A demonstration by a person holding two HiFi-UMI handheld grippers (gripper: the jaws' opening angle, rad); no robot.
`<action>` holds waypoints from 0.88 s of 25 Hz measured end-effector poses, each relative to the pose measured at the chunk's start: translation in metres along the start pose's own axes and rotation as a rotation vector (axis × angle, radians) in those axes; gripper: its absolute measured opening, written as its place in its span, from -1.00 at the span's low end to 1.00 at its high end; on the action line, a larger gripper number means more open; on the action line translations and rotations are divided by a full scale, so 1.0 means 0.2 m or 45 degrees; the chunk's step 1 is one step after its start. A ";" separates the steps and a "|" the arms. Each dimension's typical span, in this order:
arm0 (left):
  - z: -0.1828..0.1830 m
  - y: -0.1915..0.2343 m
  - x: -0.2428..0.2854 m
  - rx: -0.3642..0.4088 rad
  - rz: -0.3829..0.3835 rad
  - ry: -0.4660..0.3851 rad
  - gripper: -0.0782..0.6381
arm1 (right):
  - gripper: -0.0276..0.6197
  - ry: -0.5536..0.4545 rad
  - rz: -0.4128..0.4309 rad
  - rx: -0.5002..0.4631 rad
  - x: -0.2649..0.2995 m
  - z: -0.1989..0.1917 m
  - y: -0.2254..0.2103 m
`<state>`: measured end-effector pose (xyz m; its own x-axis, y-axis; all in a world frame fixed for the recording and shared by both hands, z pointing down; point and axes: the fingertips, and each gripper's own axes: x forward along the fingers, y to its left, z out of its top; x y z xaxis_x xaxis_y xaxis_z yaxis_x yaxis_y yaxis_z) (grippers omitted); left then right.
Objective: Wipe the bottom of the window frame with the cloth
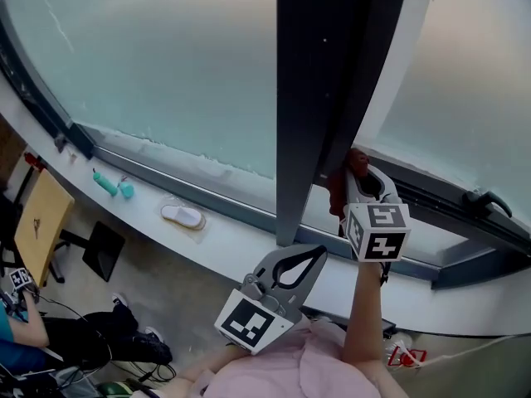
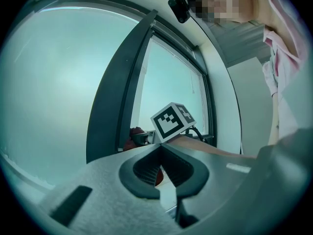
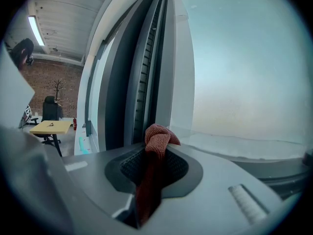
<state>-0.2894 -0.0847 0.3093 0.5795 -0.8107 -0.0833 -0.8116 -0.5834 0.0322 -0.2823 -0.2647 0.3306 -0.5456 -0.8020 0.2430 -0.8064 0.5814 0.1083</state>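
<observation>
My right gripper (image 1: 360, 174) is shut on a red cloth (image 1: 338, 187). It holds the cloth against the foot of the dark vertical mullion (image 1: 325, 98), where the mullion meets the bottom window frame (image 1: 431, 197). In the right gripper view the cloth (image 3: 157, 140) bunches out from between the jaws of that gripper (image 3: 156, 150), with frosted glass beyond. My left gripper (image 1: 319, 250) hangs lower, over the white sill (image 1: 249, 247), shut and empty. In the left gripper view its jaws (image 2: 160, 150) meet, and the right gripper's marker cube (image 2: 172, 121) and the cloth (image 2: 132, 134) show ahead.
A teal object (image 1: 112, 185) and a white oval object (image 1: 183, 215) lie on the sill to the left. A black window handle (image 1: 489, 200) sits on the right-hand frame. Below the sill are a wooden desk (image 1: 37, 220), a seated person (image 1: 50, 334) and a red-white item (image 1: 405, 356).
</observation>
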 end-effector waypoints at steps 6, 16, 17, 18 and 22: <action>-0.02 -0.03 0.02 0.009 -0.019 0.033 -0.78 | -0.71 -0.003 0.013 -0.011 -0.01 -0.01 -0.01; -0.07 -0.06 0.02 0.049 -0.005 0.112 -0.78 | -0.71 -0.011 0.001 0.026 -0.06 -0.04 -0.10; -0.07 -0.07 0.02 0.043 -0.004 0.122 -0.78 | -0.71 -0.010 -0.001 0.025 -0.07 -0.04 -0.11; -0.08 -0.08 0.03 0.030 -0.005 0.126 -0.78 | -0.71 -0.007 -0.005 0.025 -0.08 -0.05 -0.13; -0.06 -0.12 0.06 0.021 -0.012 0.115 -0.78 | -0.71 0.000 -0.017 0.025 -0.12 -0.06 -0.17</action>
<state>-0.2622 -0.0811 0.3194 0.5908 -0.8068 0.0068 -0.8068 -0.5906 0.0154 -0.2382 -0.2633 0.3325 -0.5348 -0.8097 0.2417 -0.8179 0.5678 0.0925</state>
